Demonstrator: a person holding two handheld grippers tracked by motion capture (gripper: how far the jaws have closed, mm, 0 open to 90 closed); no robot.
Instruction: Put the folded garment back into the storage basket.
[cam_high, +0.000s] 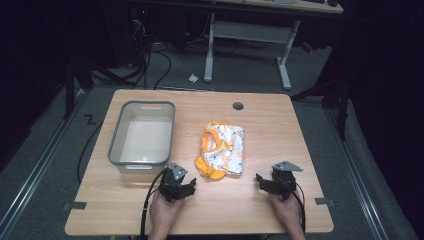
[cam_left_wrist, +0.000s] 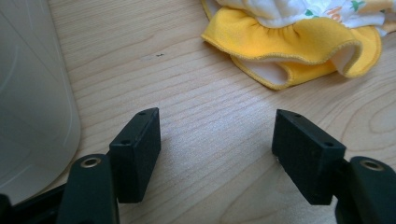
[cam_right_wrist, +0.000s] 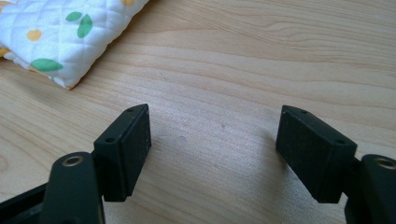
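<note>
Yellow and white, the crumpled quilted cloth with green and orange print (cam_high: 222, 150) lies in the middle of the light wooden table (cam_high: 280, 125), just right of the grey plastic tub (cam_high: 142, 132). The left gripper (cam_high: 189, 186) rests near its yellow frilled edge, jaws spread, nothing between them. The right gripper (cam_high: 261, 181) rests farther right, also spread and holding nothing.

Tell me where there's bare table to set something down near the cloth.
Bare wood lies right of the cloth up to the table edge, behind it around the round hole, and between the left gripper and right gripper. It is tighter between the bin and the cloth.
</note>
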